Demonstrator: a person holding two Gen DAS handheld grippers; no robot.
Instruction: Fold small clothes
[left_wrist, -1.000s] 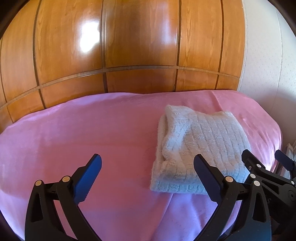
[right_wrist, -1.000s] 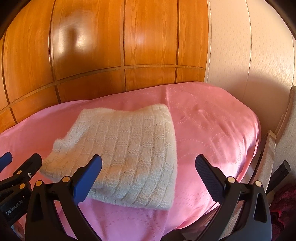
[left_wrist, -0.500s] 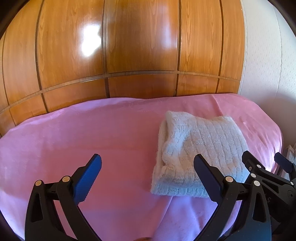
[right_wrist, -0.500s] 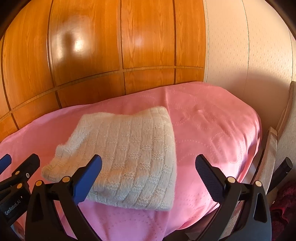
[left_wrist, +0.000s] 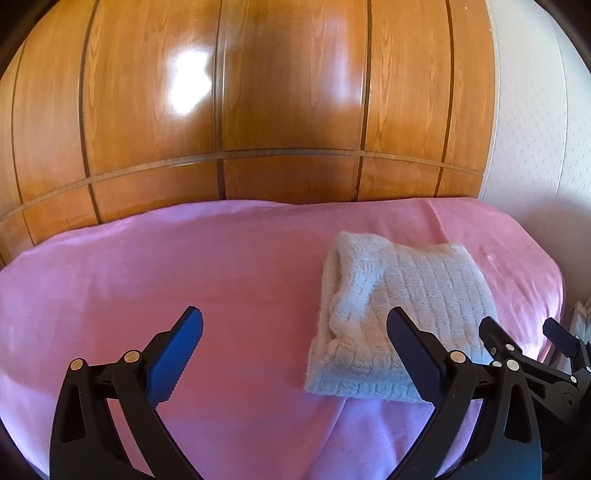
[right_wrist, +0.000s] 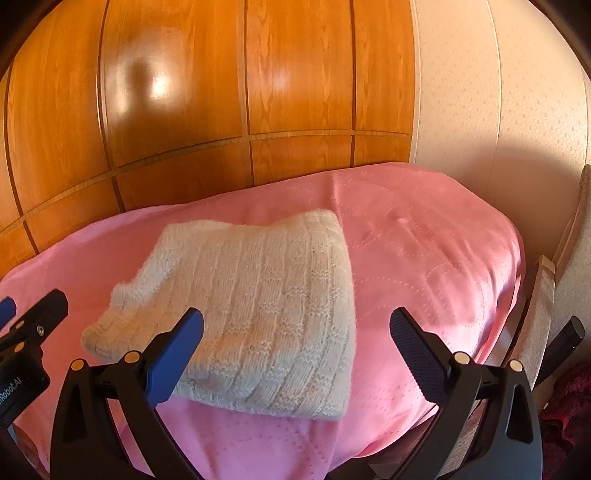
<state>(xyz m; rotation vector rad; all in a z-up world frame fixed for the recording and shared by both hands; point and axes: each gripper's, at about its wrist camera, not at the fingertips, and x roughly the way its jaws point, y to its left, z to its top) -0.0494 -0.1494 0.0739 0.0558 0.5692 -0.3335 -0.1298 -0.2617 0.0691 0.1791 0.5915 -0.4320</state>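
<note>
A white knitted garment (left_wrist: 399, 306) lies folded into a compact rectangle on the pink bedspread (left_wrist: 184, 280). It also shows in the right wrist view (right_wrist: 258, 306). My left gripper (left_wrist: 295, 354) is open and empty, held above the bed's near edge, to the left of the garment. My right gripper (right_wrist: 295, 350) is open and empty, near the garment's front right corner. The right gripper also shows at the right edge of the left wrist view (left_wrist: 524, 339).
A glossy wooden wardrobe (left_wrist: 258, 110) stands behind the bed. A pale wall (right_wrist: 498, 110) is at the right. The bedspread (right_wrist: 424, 258) drops off at its right edge, where an upholstered piece (right_wrist: 543, 306) stands. A dark red fabric (right_wrist: 569, 406) lies at lower right.
Both grippers have drawn back and up from the folded garment, so it sits lower and smaller in both views. Both stay open. The garment has not moved.
</note>
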